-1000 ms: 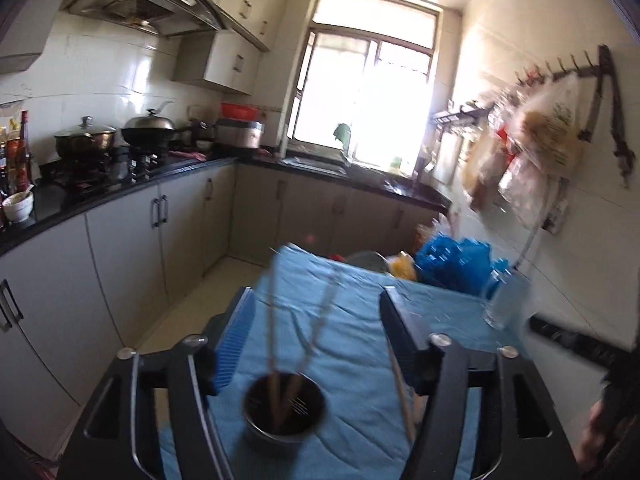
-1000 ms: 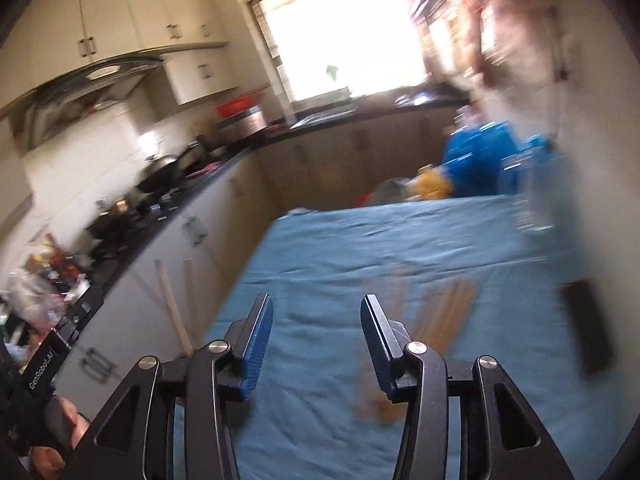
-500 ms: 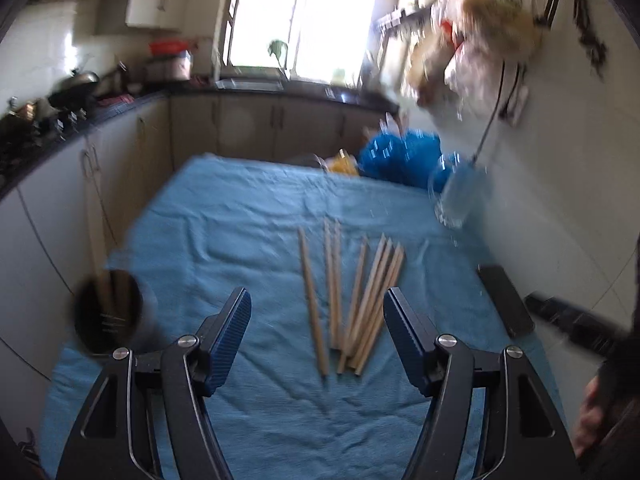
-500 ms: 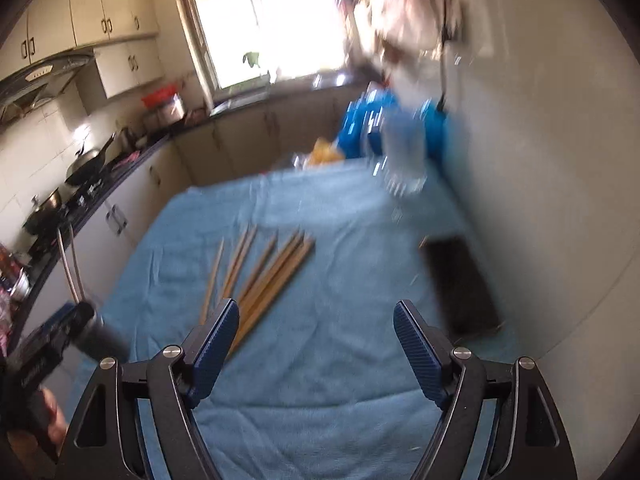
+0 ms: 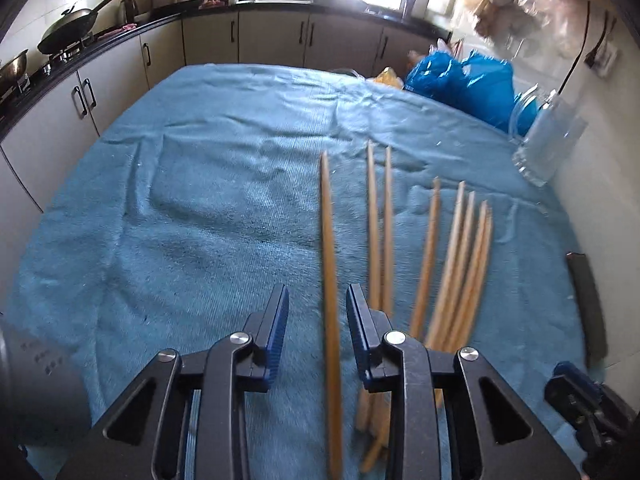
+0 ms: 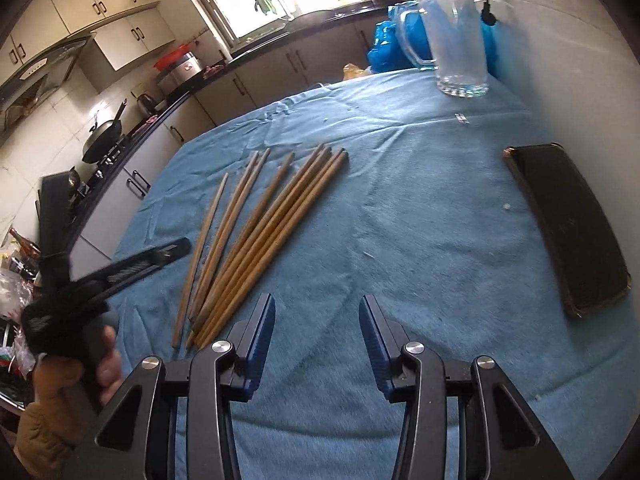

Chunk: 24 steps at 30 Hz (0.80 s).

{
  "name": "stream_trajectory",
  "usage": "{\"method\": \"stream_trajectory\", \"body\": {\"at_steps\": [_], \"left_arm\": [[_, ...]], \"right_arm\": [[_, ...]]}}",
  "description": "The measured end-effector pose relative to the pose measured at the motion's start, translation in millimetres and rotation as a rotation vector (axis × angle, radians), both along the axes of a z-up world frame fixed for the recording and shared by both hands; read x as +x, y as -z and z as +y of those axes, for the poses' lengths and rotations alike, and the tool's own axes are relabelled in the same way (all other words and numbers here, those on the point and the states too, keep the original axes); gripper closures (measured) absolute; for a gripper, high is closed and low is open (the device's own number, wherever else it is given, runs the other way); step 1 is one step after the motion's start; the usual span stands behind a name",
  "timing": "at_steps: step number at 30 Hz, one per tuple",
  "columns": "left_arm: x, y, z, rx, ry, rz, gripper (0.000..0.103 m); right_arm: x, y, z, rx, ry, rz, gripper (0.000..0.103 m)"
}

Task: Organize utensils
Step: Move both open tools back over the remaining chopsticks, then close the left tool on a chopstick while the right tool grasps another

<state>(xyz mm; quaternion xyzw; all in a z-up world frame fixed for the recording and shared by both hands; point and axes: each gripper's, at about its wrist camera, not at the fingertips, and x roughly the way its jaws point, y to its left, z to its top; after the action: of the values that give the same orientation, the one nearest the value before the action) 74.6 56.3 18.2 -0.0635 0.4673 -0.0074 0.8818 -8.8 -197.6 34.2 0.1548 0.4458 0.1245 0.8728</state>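
Note:
Several wooden chopsticks [image 5: 448, 264] lie side by side on the blue cloth [image 5: 208, 208]. My left gripper [image 5: 318, 312] hangs low over their near ends, jaws closing. The leftmost chopstick [image 5: 328, 264] runs between its fingers, with a gap on each side. In the right wrist view the same row of chopsticks [image 6: 264, 224] lies left of my right gripper [image 6: 318, 330]. The right gripper's jaws are closing over bare cloth with nothing between them. That view also shows the left gripper [image 6: 160, 256] at the leftmost chopstick [image 6: 204, 244], held by a hand [image 6: 104, 360].
A glass mug [image 6: 456, 40] stands at the far right by the wall, with blue plastic bags [image 5: 460, 80] behind it. A black flat case [image 6: 568, 224] lies along the table's right edge. A blurred grey metal cup [image 5: 36, 380] sits at the near left. Kitchen counters run along the left.
The left gripper swung from the metal cup with two chopsticks to the row on the cloth, sank, and narrowed around the leftmost one. The right gripper sank toward the cloth; its jaws widened, then narrowed.

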Motion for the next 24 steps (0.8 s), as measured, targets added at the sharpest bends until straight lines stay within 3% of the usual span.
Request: {"method": "stream_trajectory", "body": {"at_steps": [3, 7, 10, 19, 21, 24], "left_arm": [[4, 4, 0, 0.019, 0.003, -0.006, 0.074], [5, 5, -4, 0.035, 0.020, -0.019, 0.074], [5, 6, -7, 0.064, 0.033, -0.036, 0.078], [4, 6, -2, 0.076, 0.063, -0.061, 0.083], [4, 6, -2, 0.088, 0.063, -0.064, 0.088], [6, 6, -1, 0.087, 0.058, -0.061, 0.089]], "right_arm": [[16, 4, 5, 0.022, -0.004, 0.005, 0.056], [41, 7, 16, 0.016, -0.016, 0.012, 0.071], [62, 12, 30, 0.007, -0.033, 0.030, 0.075], [89, 21, 56, -0.150, -0.024, 0.080, 0.088], [90, 19, 58, -0.192, -0.019, 0.083, 0.089], [96, 18, 58, -0.238, -0.001, 0.093, 0.089]]}}
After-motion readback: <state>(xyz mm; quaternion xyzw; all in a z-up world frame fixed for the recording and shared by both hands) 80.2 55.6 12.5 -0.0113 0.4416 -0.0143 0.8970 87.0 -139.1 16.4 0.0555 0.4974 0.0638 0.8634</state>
